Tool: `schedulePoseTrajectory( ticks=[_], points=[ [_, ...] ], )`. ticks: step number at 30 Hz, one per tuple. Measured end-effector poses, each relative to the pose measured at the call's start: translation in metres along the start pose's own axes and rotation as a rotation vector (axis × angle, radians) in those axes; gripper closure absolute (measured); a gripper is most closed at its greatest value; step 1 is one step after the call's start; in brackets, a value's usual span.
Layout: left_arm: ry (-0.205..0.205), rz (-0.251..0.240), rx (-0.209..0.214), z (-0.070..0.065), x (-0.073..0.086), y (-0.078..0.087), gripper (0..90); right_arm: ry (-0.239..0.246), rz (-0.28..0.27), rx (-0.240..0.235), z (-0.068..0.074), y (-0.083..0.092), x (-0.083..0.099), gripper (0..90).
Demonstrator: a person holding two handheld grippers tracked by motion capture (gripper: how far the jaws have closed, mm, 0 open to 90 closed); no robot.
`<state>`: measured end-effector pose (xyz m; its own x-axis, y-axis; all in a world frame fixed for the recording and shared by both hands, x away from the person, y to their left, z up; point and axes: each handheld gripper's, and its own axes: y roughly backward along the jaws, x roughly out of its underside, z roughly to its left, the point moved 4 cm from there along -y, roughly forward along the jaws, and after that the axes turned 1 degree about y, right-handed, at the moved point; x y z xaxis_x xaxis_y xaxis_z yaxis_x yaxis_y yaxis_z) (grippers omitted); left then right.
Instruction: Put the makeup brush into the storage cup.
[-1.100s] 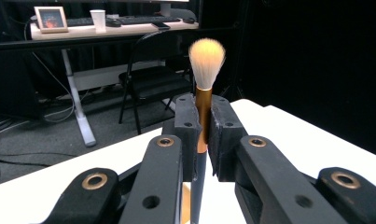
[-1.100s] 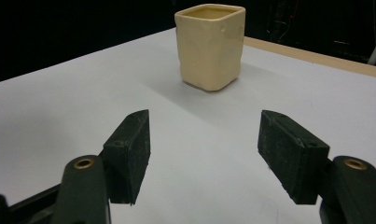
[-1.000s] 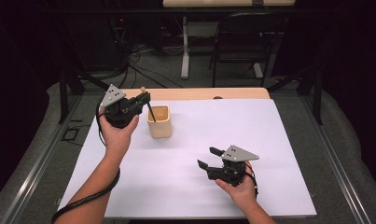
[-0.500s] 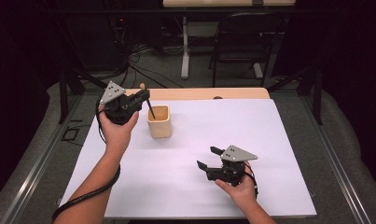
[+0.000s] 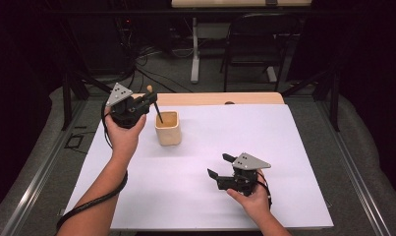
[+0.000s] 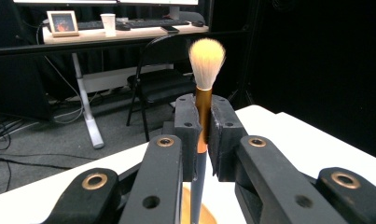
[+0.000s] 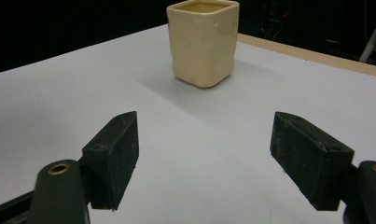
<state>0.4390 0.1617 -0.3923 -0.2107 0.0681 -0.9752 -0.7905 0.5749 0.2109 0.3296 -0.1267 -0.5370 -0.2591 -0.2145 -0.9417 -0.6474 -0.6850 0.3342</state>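
so the left gripper (image 5: 145, 102) is clamped tight on a brush (image 6: 203, 100), pads squeezing the gold ferrule, pale bristles pointing up toward 12 o'clock in the left gripper view. in the high view the dark handle slants down toward 5 o'clock, and its tip sits inside the cream square cup (image 5: 167, 128). the cup stands upright on the white table (image 5: 284, 147), at about 10 o'clock from the table's middle, just beside that gripper.

the right gripper (image 5: 220, 166) rests low over the table at roughly 5 o'clock from the cup, well apart from it. its jaws have just been opening and stand wide with nothing between them. in the right gripper view the cup is dead ahead at 12 o'clock.
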Motion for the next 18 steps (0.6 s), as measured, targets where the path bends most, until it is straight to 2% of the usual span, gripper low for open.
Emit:
schedulePoseTrajectory(
  ticks=[18],
  points=[
    [-0.004, 0.004, -0.029, 0.005, 0.001, -0.012, 83.0, 0.006, -0.003, 0.0, 0.0, -0.003, 0.0, 22.7]
  ],
)
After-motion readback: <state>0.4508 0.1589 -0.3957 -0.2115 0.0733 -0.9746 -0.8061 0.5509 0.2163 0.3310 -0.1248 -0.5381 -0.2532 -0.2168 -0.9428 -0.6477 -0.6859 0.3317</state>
